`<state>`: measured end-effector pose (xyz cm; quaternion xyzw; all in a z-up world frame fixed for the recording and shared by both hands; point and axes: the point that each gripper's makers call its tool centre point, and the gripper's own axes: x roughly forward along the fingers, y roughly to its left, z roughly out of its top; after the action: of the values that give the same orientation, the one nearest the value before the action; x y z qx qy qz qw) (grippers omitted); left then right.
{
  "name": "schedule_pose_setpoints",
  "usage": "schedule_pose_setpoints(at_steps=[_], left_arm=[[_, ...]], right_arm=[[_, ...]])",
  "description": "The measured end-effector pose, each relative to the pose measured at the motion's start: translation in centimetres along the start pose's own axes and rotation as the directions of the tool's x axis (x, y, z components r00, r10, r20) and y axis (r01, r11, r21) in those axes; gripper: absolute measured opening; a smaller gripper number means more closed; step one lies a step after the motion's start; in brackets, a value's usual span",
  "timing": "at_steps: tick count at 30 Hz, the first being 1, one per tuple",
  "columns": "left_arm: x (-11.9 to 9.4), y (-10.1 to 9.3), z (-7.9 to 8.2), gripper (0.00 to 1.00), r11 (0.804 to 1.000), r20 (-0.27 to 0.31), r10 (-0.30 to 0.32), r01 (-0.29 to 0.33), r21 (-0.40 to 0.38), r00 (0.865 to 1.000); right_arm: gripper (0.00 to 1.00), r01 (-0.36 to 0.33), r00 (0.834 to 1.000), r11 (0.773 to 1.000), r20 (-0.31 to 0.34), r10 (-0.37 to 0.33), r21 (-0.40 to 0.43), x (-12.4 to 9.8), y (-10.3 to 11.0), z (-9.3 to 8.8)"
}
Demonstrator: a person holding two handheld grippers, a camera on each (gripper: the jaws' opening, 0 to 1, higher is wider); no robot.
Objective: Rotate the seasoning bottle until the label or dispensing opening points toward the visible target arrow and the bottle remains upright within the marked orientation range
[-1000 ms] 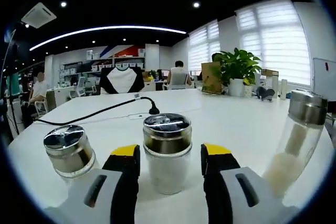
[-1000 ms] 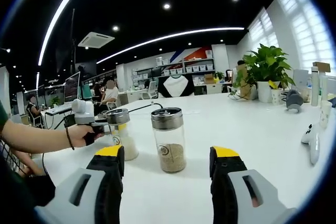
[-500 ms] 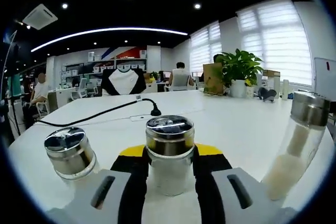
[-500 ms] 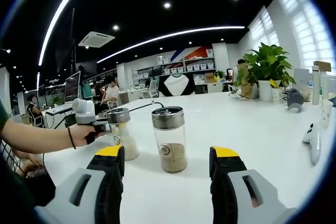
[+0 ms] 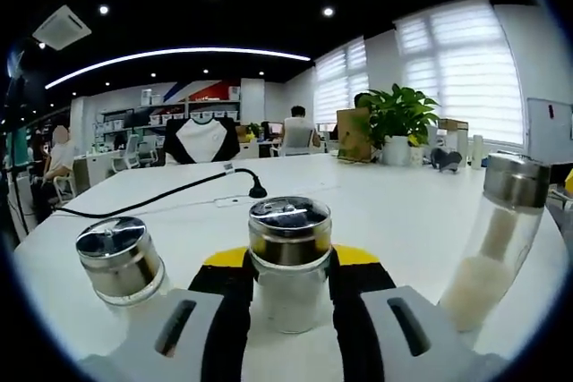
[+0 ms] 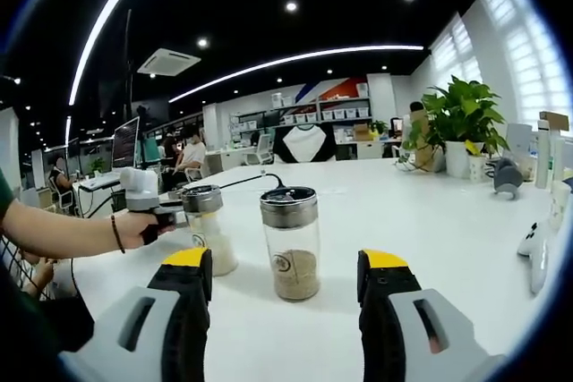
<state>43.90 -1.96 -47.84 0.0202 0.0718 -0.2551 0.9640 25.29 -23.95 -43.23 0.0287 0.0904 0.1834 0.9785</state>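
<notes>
So the left tongs (image 5: 288,261) grip the middle bottle (image 5: 288,257), upright on the counter (image 5: 403,212); the right tongs (image 6: 285,279) stand wide. Turning is not visibly done; no arrow shows.

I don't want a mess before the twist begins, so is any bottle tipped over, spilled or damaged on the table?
Nothing stands out. The seasoning bottle clamped by the left gripper stands upright with its lid on. The bottle with brown grains ahead of the open right gripper is upright too. No spill shows on the table.
</notes>
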Motion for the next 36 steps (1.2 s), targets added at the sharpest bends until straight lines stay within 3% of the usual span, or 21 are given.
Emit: schedule_pose_setpoints(at_steps=[6, 16, 36], left_arm=[[-0.8, -0.8, -0.2, 0.35, 1.0, 0.002, -0.024, 0.024, 0.002, 1.0], [-2.2, -1.6, -0.4, 0.35, 0.999, -0.006, -0.037, 0.037, 0.005, 0.999], [-8.7, -4.5, -1.3, 0.35, 0.998, 0.016, -0.061, 0.061, 0.004, 0.998]], right_arm=[[0.66, -0.001, 1.0, 1.0, -0.011, 0.001, 0.001, -0.1, 0.3, -0.6], [0.67, 0.024, 1.0, 1.0, -0.006, -0.024, -0.015, -0.2, -0.3, 0.2], [0.67, 0.003, 1.0, 1.0, -0.017, -0.004, -0.011, -0.2, 0.5, -0.4]])
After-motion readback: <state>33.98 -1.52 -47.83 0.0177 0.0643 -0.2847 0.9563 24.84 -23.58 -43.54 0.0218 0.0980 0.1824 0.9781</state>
